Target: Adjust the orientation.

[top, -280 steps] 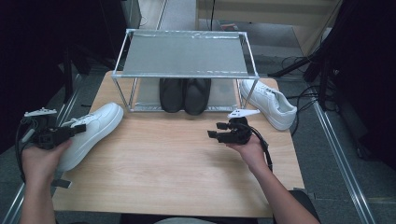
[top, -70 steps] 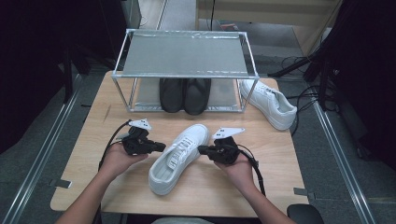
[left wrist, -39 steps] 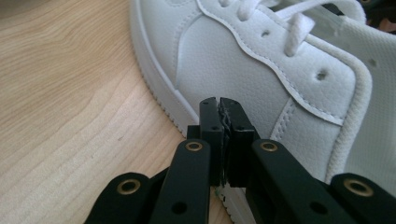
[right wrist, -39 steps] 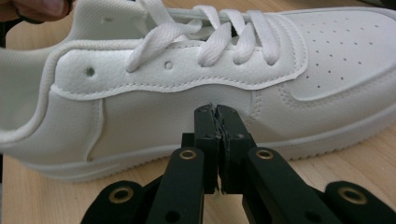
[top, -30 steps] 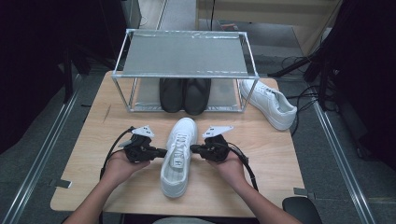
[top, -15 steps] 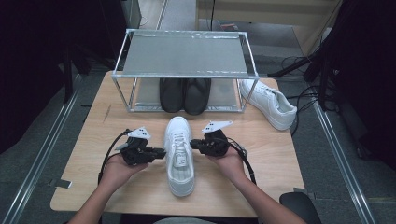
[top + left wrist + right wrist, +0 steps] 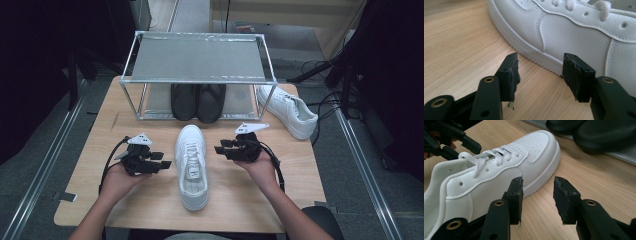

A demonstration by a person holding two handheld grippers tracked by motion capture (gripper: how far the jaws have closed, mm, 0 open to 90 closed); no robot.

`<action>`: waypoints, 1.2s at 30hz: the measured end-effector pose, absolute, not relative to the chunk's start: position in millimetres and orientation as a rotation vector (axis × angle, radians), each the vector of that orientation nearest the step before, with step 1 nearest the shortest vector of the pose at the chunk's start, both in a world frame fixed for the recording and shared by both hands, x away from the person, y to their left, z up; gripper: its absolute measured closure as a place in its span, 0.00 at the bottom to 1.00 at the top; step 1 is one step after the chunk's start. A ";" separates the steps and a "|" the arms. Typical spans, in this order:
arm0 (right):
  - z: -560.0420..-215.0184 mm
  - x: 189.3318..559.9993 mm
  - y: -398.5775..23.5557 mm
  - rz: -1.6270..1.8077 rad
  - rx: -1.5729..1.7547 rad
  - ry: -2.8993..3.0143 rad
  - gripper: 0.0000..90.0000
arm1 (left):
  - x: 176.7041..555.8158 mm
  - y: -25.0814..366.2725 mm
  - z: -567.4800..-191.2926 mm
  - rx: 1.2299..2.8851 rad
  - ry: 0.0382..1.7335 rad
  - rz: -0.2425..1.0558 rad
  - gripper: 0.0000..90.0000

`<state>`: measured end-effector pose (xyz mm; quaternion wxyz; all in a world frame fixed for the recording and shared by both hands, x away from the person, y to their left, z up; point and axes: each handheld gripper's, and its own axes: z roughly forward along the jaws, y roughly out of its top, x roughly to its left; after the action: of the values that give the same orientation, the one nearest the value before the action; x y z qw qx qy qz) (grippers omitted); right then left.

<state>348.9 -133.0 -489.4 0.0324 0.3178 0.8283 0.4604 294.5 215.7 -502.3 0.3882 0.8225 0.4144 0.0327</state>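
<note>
A white sneaker point(image 7: 192, 162) stands on the wooden table point(image 7: 150, 210), toe toward the rack, between my two grippers. My left gripper point(image 7: 166, 164) sits just left of it, and its jaws have just been opening. In the left gripper view the sneaker's side point(image 7: 579, 32) lies beyond the open left gripper point(image 7: 540, 75), with nothing between the pads. My right gripper point(image 7: 219, 149) is a little right of the sneaker, its jaws also just opening. Past the empty right gripper point(image 7: 537, 198), the right gripper view shows the sneaker point(image 7: 499, 172).
A metal rack point(image 7: 197, 57) stands at the table's far side with a pair of black shoes point(image 7: 197, 101) on its lower shelf. A second white sneaker point(image 7: 287, 110) lies to the right of the rack. Cables trail from both grippers toward me.
Both grippers let go of the sneaker and drew apart from it, the right one moving off to the right. The sneaker stays where it was set, pointing at the rack.
</note>
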 end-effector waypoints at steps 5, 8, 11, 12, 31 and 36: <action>-489.7 350.7 -136.9 1.401 0.977 2.555 0.65 | 295.3 219.0 -504.7 2.090 1.065 0.082 0.48; -488.8 351.4 -139.3 1.400 0.980 2.552 0.65 | 295.4 220.2 -506.0 2.091 1.070 0.081 0.47; -488.3 352.4 -142.1 1.403 0.988 2.546 0.65 | 295.3 221.1 -506.1 2.092 1.068 0.079 0.47; -488.0 353.1 -143.3 1.403 0.988 2.544 0.65 | 295.3 221.4 -506.3 2.091 1.068 0.080 0.46; -476.5 366.5 -179.3 1.368 1.067 2.445 0.63 | 298.7 221.7 -510.2 2.108 1.068 0.072 0.44; -475.4 370.9 -193.2 1.367 1.106 2.401 0.63 | 299.1 222.2 -510.7 2.108 1.070 0.071 0.44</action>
<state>370.9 -193.2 -475.4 0.0827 0.3705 0.8039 0.4578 299.1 222.2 -510.7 0.3787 0.8250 0.4187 0.0278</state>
